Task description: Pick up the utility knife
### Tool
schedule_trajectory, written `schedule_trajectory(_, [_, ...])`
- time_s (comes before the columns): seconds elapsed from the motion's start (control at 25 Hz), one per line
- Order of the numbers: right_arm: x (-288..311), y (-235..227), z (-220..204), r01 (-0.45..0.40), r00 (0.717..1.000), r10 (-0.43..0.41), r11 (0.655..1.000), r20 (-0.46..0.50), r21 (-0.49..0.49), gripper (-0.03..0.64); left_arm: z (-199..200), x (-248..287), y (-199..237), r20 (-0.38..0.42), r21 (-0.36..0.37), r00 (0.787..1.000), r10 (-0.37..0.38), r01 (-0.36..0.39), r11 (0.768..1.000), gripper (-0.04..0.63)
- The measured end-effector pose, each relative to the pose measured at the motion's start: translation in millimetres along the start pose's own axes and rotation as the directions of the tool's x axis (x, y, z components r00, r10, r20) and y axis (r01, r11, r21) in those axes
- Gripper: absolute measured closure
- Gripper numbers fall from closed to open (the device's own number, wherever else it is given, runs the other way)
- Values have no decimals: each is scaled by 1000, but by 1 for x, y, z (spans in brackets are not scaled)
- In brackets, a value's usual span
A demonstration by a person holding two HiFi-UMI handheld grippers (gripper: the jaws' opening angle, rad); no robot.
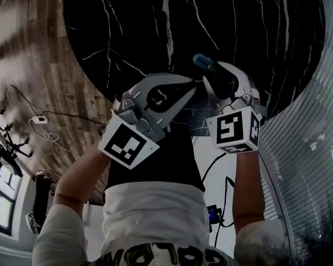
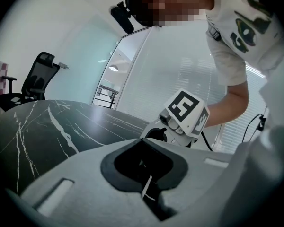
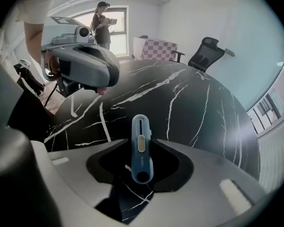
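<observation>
Blue plastic utility knife pinched by butt end in right gripper jaws, frame centre, above black veined marble surface. Left gripper jaws pressed together, empty. Risk judged: shallow grip; knife could be levered loose, dropped.

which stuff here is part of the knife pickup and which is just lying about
Job: blue utility knife, clamped in the right tool; left tool, shut on nothing; black marble table beneath.
Lying about: office chair; checked cloth beside it; cables on the wood floor; person standing in the background.
</observation>
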State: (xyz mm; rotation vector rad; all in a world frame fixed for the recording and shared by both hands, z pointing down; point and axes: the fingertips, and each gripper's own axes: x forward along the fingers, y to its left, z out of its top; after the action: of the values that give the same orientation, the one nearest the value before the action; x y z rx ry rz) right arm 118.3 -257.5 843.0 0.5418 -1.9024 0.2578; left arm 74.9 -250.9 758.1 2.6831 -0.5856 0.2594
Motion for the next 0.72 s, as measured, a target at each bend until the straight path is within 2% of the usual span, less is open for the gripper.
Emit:
schedule_trajectory(0.36, [5, 4, -2, -117, 991, 116, 993, -64, -16, 486, -3, -4, 0, 6, -8, 1000, 12, -12, 1000, 592])
schedule_trajectory(0.72, [-6, 6, 5, -80, 997, 80, 997, -9, -15, 488, 20, -13, -3, 14, 26, 999, 34, -34, 999, 592])
